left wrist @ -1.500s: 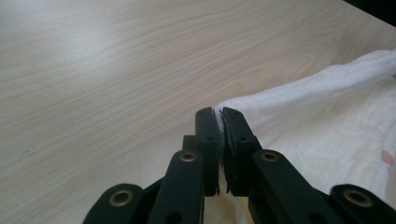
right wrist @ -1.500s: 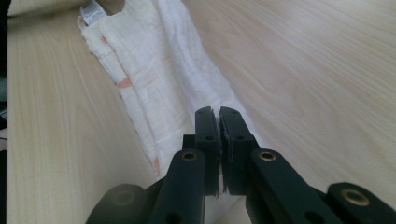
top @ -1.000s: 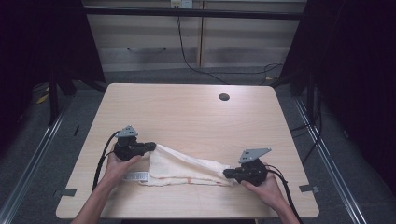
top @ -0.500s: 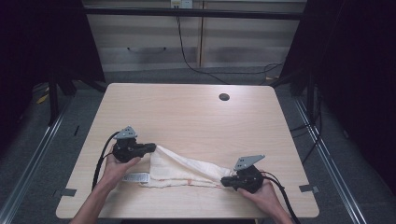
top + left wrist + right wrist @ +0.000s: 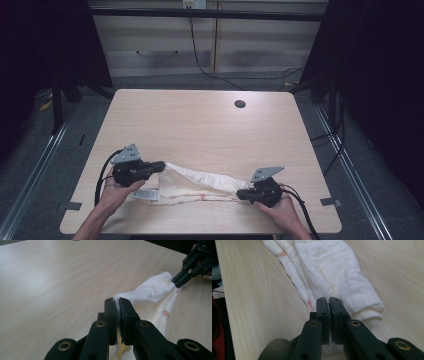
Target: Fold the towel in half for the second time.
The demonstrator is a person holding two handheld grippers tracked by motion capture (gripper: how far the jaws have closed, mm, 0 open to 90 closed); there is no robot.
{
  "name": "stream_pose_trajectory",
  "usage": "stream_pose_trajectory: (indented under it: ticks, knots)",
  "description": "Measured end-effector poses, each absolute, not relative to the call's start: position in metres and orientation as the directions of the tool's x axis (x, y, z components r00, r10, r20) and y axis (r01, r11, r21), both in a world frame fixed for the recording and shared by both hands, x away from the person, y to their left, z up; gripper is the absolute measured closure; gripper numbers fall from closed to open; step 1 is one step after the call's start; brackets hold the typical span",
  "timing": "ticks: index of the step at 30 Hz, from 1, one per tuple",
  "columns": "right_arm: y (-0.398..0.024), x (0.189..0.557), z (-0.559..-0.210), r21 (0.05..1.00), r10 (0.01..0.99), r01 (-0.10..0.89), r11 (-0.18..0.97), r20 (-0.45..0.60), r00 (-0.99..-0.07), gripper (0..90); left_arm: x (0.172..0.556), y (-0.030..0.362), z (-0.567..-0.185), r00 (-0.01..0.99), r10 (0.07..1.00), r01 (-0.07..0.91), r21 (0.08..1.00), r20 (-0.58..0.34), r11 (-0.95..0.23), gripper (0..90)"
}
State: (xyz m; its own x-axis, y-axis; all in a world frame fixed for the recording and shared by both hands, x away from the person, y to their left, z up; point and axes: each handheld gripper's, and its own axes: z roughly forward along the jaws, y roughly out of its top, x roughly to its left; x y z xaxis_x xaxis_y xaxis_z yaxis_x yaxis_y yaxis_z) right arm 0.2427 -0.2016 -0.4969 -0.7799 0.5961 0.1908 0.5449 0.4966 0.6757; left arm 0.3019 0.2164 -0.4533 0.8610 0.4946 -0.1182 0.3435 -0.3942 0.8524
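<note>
High view: white cloth (image 5: pixel 200 182) stretched along lower frame, long axis left-right on table (image 5: pixel 200 125). Left gripper (image 5: pixel 159 166) clamped on left end, slightly raised; right gripper (image 5: pixel 241 194) clamped on right end, nearer bottom edge.

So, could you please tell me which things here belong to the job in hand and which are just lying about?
In the job:
- white cloth, bunched and stretched between the two grippers
- left gripper, jaws shut on one end of it
- right gripper, jaws shut on the other end

Just there:
- table underneath
- dark round hole near its far edge
</note>
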Motion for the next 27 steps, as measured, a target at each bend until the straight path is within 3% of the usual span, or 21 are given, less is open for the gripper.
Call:
stream_pose_trajectory:
  ticks: [14,27]
  knots:
    - [-0.202,0.243,-0.497,0.669,0.610,0.572,0.474,0.218,-0.761,87.1,0.257,0.222,-0.470,0.899,0.418,0.337,0.816,-0.131,-0.469,85.3]
    - [-0.202,0.242,-0.497,0.666,0.618,0.577,0.474,0.215,-0.756,87.0,0.241,0.216,-0.492,0.914,0.368,0.363,0.753,-0.172,-0.549,84.9]
